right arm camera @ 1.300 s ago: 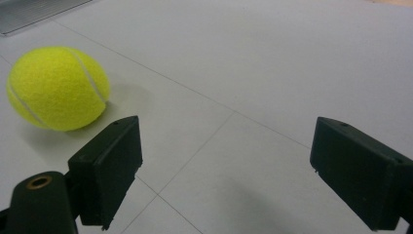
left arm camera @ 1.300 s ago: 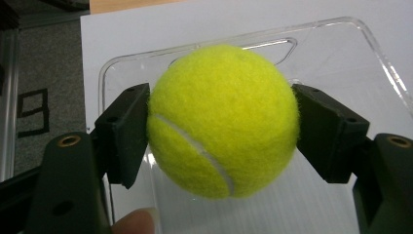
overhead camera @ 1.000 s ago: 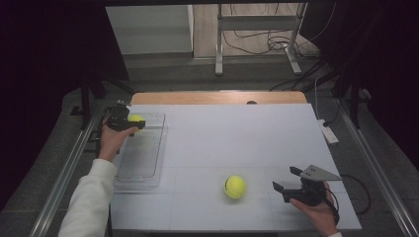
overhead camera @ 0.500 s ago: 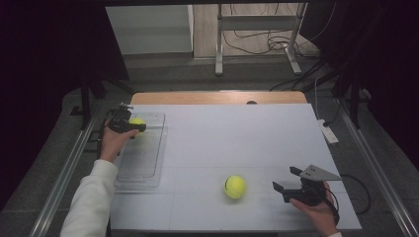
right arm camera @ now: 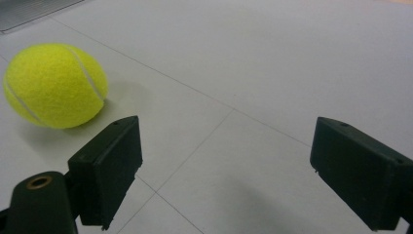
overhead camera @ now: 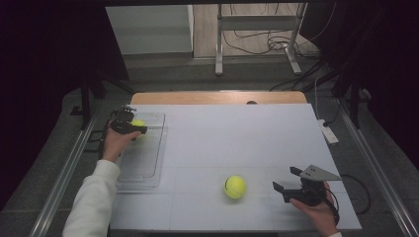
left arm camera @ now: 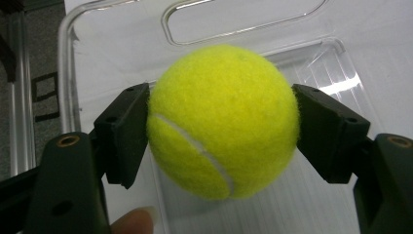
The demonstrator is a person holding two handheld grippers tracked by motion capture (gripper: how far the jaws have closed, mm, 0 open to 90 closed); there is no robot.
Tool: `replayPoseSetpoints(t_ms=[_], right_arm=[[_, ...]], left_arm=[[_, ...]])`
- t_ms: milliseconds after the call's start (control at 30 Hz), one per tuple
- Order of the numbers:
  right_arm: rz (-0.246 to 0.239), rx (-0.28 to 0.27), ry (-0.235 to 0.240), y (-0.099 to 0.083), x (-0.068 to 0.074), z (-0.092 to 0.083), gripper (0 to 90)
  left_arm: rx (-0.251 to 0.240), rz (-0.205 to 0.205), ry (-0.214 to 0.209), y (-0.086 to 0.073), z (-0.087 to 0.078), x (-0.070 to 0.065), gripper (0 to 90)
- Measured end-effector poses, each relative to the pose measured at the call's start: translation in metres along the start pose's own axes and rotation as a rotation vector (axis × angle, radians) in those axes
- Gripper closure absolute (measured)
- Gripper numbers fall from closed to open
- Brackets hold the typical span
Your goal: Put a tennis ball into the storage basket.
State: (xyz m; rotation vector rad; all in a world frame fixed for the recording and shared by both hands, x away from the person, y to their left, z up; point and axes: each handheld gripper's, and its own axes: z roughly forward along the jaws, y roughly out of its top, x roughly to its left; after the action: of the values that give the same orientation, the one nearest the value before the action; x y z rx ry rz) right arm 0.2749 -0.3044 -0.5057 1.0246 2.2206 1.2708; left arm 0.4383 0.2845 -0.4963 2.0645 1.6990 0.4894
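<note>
Left tool clamps a tennis ball above the clear tray; right tool gapes empty; careless release risks bounce-out.

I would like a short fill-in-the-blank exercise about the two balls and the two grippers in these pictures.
1. The left gripper is shut on a yellow felt tennis ____.
2. It holds it above the clear plastic ____.
3. The right gripper's jaws are ____.
4. The second yellow tennis ball lies on the white ____.

Missing words: ball; tray; open; table.
</note>
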Motion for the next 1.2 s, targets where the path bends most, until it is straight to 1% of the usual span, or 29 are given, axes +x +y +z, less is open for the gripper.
replayPoseSetpoints(t_ms=[133, 233, 333, 600, 733, 767, 867, 967, 1033, 1133, 1200], right_arm=[[0.000, 0.000, 0.000, 0.000, 0.000, 0.000, 12.0], [0.001, 0.001, -0.001, 0.000, 0.000, 0.000, 12.0], [0.000, 0.001, 0.000, 0.000, 0.000, 0.000, 12.0], [0.000, 0.001, 0.001, 0.000, 0.000, 0.000, 12.0], [-0.001, 0.002, 0.001, 0.000, 0.000, 0.000, 12.0], [-0.001, 0.001, 0.002, 0.000, 0.000, 0.000, 12.0], [0.000, 0.001, 0.002, 0.000, 0.000, 0.000, 12.0], [-0.002, 0.001, 0.001, 0.000, 0.000, 0.000, 12.0], [-0.002, 0.000, 0.001, 0.000, 0.000, 0.000, 12.0], [-0.001, 0.000, 0.001, 0.000, 0.000, 0.000, 12.0], [-0.001, -0.001, 0.002, 0.000, 0.000, 0.000, 12.0]], left_arm=[[0.007, 0.004, 0.007, 0.000, 0.002, -0.001, 26.9], [0.014, 0.009, 0.023, 0.000, 0.004, -0.002, 26.9], [0.020, 0.035, 0.053, 0.000, 0.006, -0.005, 26.8], [0.015, 0.021, 0.046, 0.001, 0.007, -0.005, 26.2], [-0.016, 0.008, 0.034, 0.001, 0.002, -0.005, 20.8], [-0.023, 0.011, 0.036, 0.001, 0.000, -0.005, 20.3], [-0.044, 0.009, 0.020, 0.001, -0.004, -0.005, 17.5], [-0.057, 0.008, 0.010, 0.001, -0.008, -0.004, 15.9], [-0.083, -0.008, -0.011, -0.001, -0.013, -0.003, 15.7], [-0.098, -0.004, -0.018, -0.003, -0.017, -0.003, 15.5], [-0.123, -0.008, -0.034, -0.005, -0.021, -0.003, 15.3]])
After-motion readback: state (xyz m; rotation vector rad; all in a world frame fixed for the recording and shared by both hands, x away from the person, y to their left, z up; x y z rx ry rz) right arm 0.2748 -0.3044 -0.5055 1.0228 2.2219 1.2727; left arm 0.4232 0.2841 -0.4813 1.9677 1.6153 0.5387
